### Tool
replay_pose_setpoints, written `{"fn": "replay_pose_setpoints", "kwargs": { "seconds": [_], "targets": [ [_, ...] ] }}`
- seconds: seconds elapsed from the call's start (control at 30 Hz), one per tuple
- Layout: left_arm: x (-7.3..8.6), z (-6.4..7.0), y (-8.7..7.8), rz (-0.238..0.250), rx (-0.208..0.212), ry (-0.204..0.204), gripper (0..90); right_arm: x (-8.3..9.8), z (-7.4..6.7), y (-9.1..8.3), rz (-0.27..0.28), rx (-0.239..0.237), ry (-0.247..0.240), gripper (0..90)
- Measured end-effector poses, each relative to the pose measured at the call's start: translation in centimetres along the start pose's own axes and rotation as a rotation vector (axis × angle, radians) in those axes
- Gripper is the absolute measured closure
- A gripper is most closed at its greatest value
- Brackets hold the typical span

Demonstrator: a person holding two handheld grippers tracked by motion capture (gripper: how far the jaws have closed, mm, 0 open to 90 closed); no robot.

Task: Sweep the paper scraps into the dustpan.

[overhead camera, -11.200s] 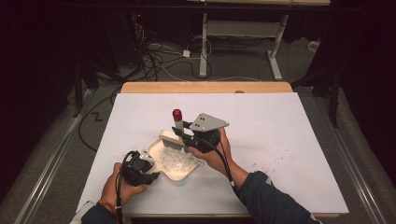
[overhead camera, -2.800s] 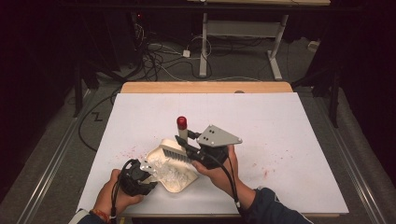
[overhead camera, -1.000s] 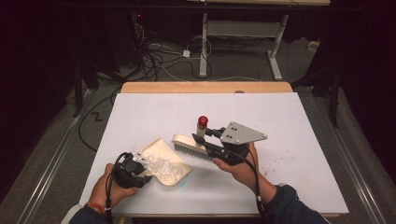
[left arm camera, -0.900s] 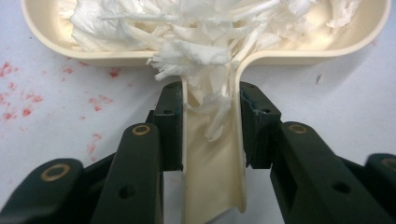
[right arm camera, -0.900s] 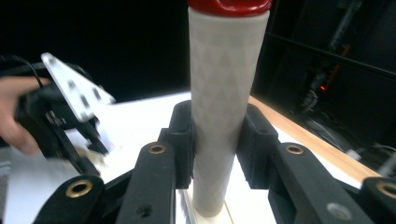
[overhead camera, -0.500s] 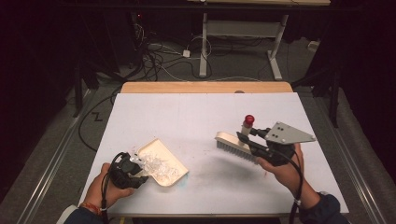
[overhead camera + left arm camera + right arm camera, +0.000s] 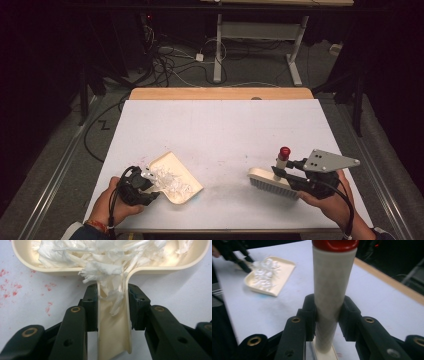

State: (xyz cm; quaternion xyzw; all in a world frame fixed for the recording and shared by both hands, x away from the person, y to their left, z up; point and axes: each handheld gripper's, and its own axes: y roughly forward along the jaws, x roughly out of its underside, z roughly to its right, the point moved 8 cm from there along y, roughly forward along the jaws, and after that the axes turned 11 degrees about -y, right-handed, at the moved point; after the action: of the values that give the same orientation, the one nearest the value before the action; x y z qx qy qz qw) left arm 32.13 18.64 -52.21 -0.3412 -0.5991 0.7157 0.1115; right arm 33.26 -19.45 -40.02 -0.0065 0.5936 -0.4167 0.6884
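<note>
1. I am keeping the left gripper (image 7: 141,186) clenched on the handle of the cream dustpan (image 7: 176,178) at the near left edge of the table (image 7: 220,125). In the left gripper view, both pads (image 7: 92,307) are pressing flat against the sides of the handle.
2. I am resting the dustpan on the white tabletop, with its open mouth pointing away from the left hand (image 7: 112,204). A heap of white paper shreds (image 7: 165,178) is lying inside it; in the left gripper view some shreds are spilling back over the handle between the jaws.
3. I am holding the right gripper (image 7: 286,171) clamped on the upright handle of the brush (image 7: 272,181) at the near right of the table, well apart from the dustpan. In the right gripper view, the pads are gripping the pale cylindrical handle (image 7: 332,290) on both sides, below its red cap (image 7: 284,152).
4. I am keeping the brush head low, at or just above the tabletop; I cannot tell whether the bristles are touching it.
5. I am noting faint red specks (image 7: 15,287) on the tabletop beside the dustpan.
6. Beyond the white sheet, a strip of bare wood (image 7: 220,93) is showing along the far table edge, and cables (image 7: 170,55) are lying on the floor behind it.
</note>
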Motion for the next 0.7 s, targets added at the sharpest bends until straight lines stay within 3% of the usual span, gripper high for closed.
{"fn": "replay_pose_setpoints", "kwargs": {
  "seconds": [0.2, 0.43, 0.7],
  "targets": [
    [-0.1, 0.2, 0.2, -0.009, 0.002, 0.01, 62.8, -1.2, -1.3, 2.0, 0.025, -0.015, 0.003, 70.2],
    [0.0, 0.3, 0.2, -0.012, 0.001, 0.016, 62.8, -3.1, -2.5, 5.5, 0.036, 0.03, -0.006, 70.0],
    [0.1, 0.3, 0.3, -0.017, 0.009, 0.023, 62.8, -5.9, -4.0, 9.1, 0.075, 0.028, -0.023, 70.3]
  ]
}}
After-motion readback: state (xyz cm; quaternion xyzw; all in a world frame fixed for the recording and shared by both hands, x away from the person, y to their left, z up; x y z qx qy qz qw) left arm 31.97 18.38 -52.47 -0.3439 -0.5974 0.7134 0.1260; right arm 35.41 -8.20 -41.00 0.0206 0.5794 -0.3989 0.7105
